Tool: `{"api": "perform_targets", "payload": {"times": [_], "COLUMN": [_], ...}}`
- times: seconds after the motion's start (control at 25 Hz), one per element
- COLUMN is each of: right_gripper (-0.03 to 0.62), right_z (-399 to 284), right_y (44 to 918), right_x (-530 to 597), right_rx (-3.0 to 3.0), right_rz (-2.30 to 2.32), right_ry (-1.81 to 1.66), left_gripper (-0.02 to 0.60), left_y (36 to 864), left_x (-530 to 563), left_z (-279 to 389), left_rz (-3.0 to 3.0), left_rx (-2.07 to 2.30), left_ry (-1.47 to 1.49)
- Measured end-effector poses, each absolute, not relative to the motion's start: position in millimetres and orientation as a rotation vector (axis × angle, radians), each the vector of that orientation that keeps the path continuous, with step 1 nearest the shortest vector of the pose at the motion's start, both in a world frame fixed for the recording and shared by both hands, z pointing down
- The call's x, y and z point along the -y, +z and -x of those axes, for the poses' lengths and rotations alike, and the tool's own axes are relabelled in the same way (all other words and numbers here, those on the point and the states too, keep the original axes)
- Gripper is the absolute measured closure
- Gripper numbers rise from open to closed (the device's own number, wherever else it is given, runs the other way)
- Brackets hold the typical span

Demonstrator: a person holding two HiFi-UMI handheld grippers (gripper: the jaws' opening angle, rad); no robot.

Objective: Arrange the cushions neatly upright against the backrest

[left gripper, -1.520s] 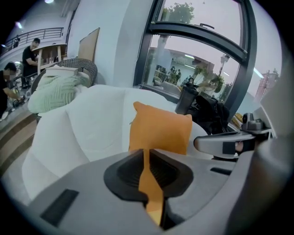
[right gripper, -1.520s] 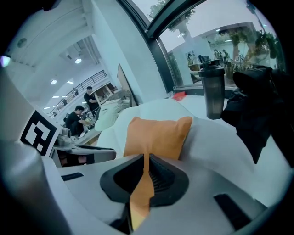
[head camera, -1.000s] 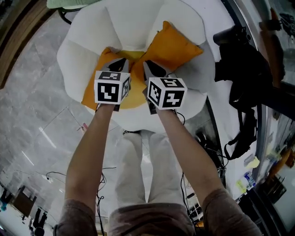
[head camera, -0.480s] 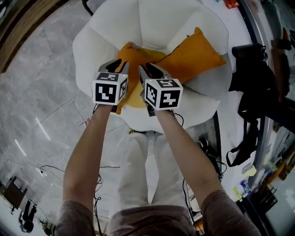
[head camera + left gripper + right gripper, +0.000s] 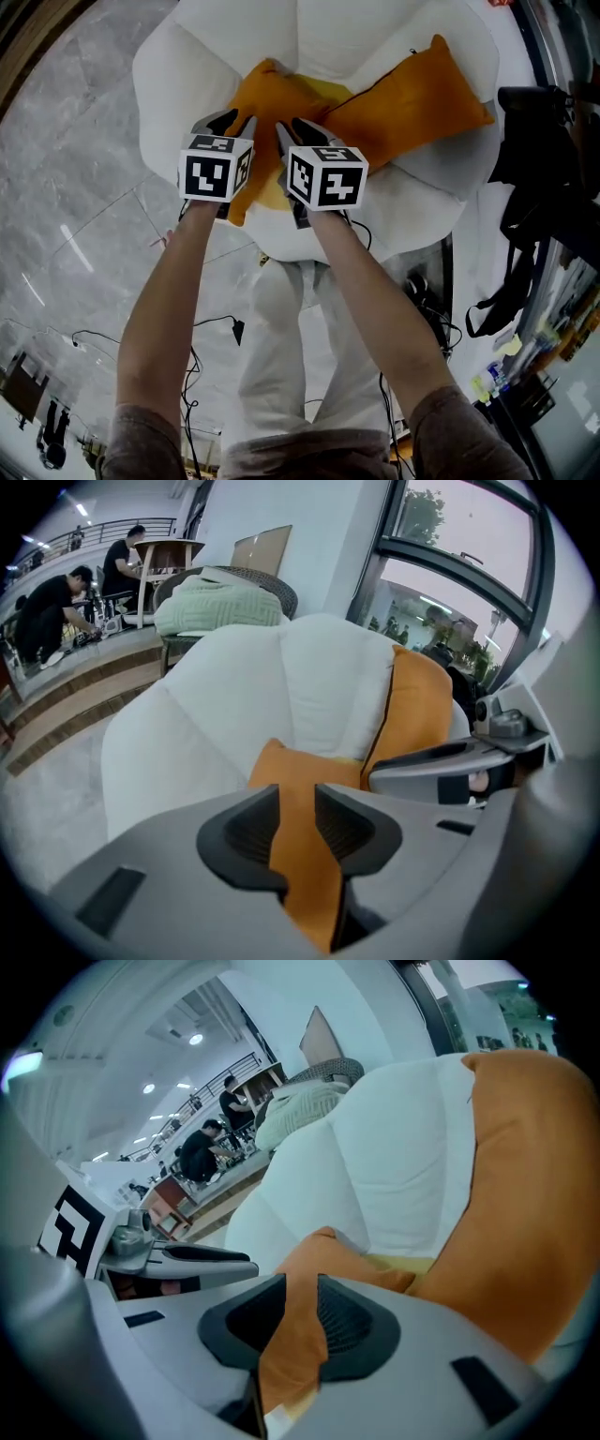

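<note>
Two orange cushions sit in a white petal-shaped armchair (image 5: 328, 37). The right cushion (image 5: 412, 94) (image 5: 511, 1194) leans upright against the backrest. The left cushion (image 5: 267, 94) (image 5: 300, 771) lies lower, tilted toward the backrest. My left gripper (image 5: 232, 122) (image 5: 297, 808) and right gripper (image 5: 292, 127) (image 5: 300, 1307) stand side by side at its near edge. Both sets of jaws are opening, and a fold of the orange cover still lies loosely between each pair. A yellow patch (image 5: 333, 89) shows between the cushions.
A black bag with straps (image 5: 534, 159) hangs to the right of the chair. Cables (image 5: 216, 323) trail over the marble floor near the person's legs. Behind the armchair stand a wicker chair with a green cushion (image 5: 225, 607) and people at a table (image 5: 56, 602).
Both grippers' jaws have parted from a tight pinch on the left cushion's edge. The cushion's far end now sits higher against the backrest.
</note>
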State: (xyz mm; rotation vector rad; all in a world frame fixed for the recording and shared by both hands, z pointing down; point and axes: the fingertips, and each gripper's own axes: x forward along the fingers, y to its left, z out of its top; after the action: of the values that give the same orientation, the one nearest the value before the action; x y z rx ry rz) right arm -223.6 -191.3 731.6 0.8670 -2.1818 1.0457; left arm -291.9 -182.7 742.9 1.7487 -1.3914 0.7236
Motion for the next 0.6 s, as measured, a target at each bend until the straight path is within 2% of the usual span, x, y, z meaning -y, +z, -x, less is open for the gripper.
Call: {"api": "perform_targets", "payload": {"times": [0.28,0.6], "right_gripper": [0.474,0.473], "right_z": [225,231], "right_y": [786,809], "right_x": [184,185], "right_rx": [2.116,2.120], "right_rz": [-0.871,-0.875], "right_ry": [1.085,1.057], "left_gripper": [0.457,0.457], "left_y": [796,810], "left_x": [175,180], "left_z": [296,299], "left_rz": [-1.718,-1.739], "left_rx": [1.377,1.400], "left_ry": [0.732,0.712]}}
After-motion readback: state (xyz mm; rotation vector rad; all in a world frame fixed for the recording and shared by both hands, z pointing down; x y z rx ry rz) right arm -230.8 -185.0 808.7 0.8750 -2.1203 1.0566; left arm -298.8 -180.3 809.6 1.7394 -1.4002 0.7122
